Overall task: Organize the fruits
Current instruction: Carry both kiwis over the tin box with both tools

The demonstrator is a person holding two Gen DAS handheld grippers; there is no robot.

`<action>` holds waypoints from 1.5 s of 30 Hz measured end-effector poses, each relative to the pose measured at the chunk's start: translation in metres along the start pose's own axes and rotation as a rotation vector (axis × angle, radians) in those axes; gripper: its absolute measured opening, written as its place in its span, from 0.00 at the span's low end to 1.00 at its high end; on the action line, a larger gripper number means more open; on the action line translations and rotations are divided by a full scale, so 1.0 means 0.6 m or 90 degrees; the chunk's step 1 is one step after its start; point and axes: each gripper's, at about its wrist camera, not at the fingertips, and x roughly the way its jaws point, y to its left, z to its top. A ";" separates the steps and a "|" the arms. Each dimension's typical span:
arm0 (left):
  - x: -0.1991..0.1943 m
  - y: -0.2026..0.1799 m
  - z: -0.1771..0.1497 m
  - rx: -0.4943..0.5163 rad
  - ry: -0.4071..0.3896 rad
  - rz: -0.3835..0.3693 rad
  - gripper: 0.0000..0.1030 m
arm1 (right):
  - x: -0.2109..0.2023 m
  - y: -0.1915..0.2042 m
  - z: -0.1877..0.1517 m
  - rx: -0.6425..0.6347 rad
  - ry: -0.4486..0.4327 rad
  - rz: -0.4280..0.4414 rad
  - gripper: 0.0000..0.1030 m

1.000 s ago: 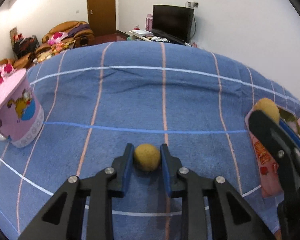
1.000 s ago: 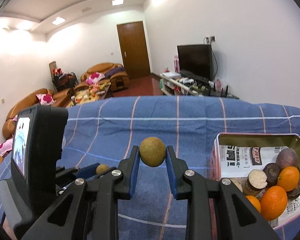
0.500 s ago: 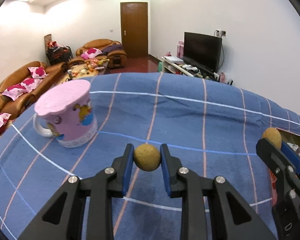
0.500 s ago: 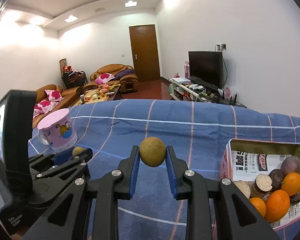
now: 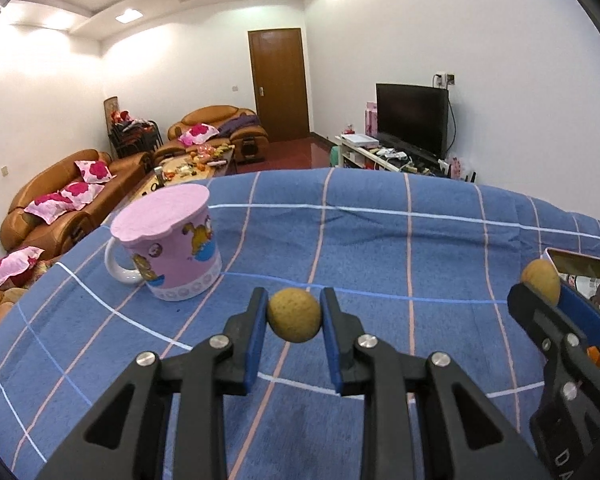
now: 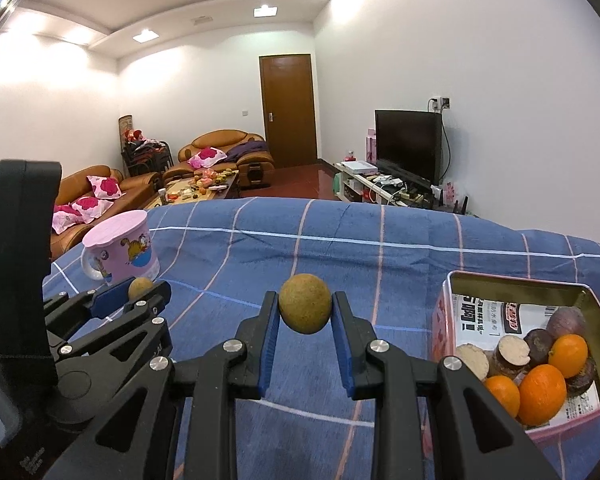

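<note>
A small round tan-brown fruit (image 5: 294,315) sat clamped in the left claw (image 5: 294,322) above the blue checked worktop cloth (image 5: 380,248), near the pink lidded cartoon mug (image 5: 168,248). The right claw (image 6: 305,316) gripped a second round tan fruit (image 6: 305,309) beside the pink rectangular tin (image 6: 444,320) of oranges (image 6: 542,389).

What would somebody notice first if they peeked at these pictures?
Probably the two round brown fruits: the left gripper pinches one fruit and the right gripper pinches another fruit, both above the blue checked cloth. Next, the pink cartoon mug on the left, and the tin of oranges on the right.
</note>
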 end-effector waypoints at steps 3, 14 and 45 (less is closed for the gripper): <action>-0.008 0.002 -0.004 -0.006 -0.007 0.005 0.27 | -0.005 -0.003 -0.003 0.004 0.002 0.001 0.27; -0.038 -0.009 -0.015 -0.004 -0.028 0.017 0.27 | -0.021 -0.008 -0.010 0.005 0.001 -0.002 0.27; -0.107 -0.103 -0.046 0.029 -0.053 -0.024 0.27 | -0.107 -0.088 -0.046 0.015 -0.009 -0.058 0.27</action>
